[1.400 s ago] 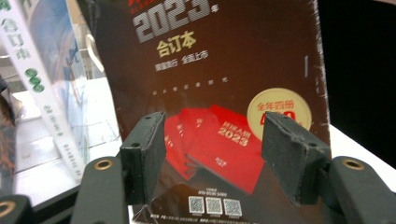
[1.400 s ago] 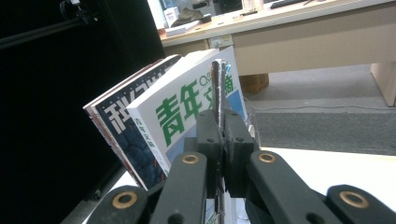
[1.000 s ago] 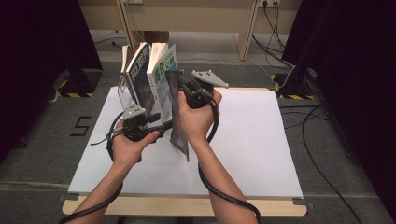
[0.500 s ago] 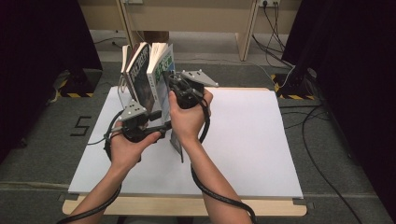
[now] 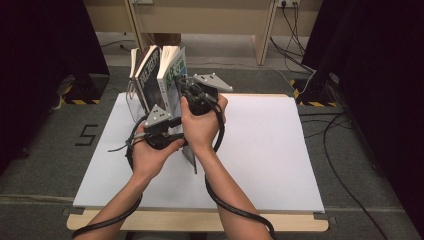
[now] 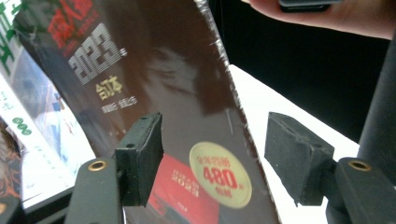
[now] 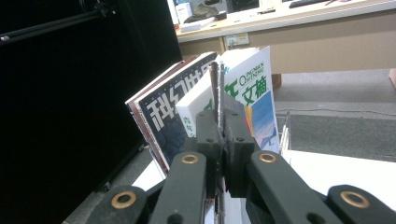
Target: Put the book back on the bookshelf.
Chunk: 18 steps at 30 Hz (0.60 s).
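Note:
A thin magazine with a dark cover [image 6: 187, 93] stands on edge on the white board [image 5: 260, 150]; its lower part [image 5: 190, 159] shows below the hands. My right gripper [image 7: 221, 135] is shut on its top edge [image 7: 215, 88], just in front of the row of upright books [image 5: 160, 70]. My left gripper [image 6: 212, 154] is open, its pads [image 6: 140, 154] astride the magazine's free edge without pressing it. From the high view the left gripper [image 5: 175, 137] sits low at the magazine's left side, and the right gripper [image 5: 187, 89] is higher, near the books.
Several books lean in a wire stand [image 5: 131, 102] at the board's back left, a green-and-white one [image 7: 252, 93] nearest the magazine and a dark blue one [image 7: 173, 107] beside it. Cables [image 5: 345, 130] lie on the floor at right. A desk [image 5: 200, 15] stands behind.
My left gripper has moved right and a little up, closer to the magazine. The magazine and right hand have shifted slightly toward the books.

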Each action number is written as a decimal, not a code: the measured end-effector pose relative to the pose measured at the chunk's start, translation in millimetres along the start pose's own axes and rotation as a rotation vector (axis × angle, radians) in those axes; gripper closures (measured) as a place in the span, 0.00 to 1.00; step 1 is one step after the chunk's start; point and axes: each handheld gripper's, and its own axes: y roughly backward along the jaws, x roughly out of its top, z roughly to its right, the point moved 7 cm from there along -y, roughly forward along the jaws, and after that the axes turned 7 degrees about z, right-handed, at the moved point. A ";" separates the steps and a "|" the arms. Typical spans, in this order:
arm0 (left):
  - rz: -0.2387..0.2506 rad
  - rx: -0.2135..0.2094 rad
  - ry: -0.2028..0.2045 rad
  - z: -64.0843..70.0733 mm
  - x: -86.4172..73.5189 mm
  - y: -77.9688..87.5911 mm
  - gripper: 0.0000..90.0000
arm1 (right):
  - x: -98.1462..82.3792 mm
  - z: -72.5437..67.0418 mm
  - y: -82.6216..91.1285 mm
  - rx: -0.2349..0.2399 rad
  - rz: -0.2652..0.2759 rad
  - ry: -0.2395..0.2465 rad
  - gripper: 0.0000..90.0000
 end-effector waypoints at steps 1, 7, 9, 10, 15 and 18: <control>0.005 0.000 0.003 0.2 0.8 -1.4 0.40 | 0.1 -0.2 0.0 0.000 -0.003 0.000 0.97; 0.019 0.036 -0.019 -1.1 4.9 -11.9 0.41 | 1.4 0.3 0.1 -0.002 -0.012 0.006 0.97; 0.027 0.047 -0.019 -0.7 7.5 -13.1 0.42 | 1.7 0.2 -0.1 0.000 -0.009 0.006 0.97; 0.032 0.055 -0.022 -1.1 9.4 -13.8 0.43 | 1.6 -0.1 0.0 0.000 -0.011 0.002 0.97; 0.032 0.066 -0.044 -2.1 12.7 -15.1 0.50 | 1.8 3.5 0.5 0.002 -0.020 0.010 0.96; 0.020 0.062 -0.021 -2.8 10.2 -16.8 0.53 | 1.1 3.6 0.7 0.002 -0.037 0.006 0.96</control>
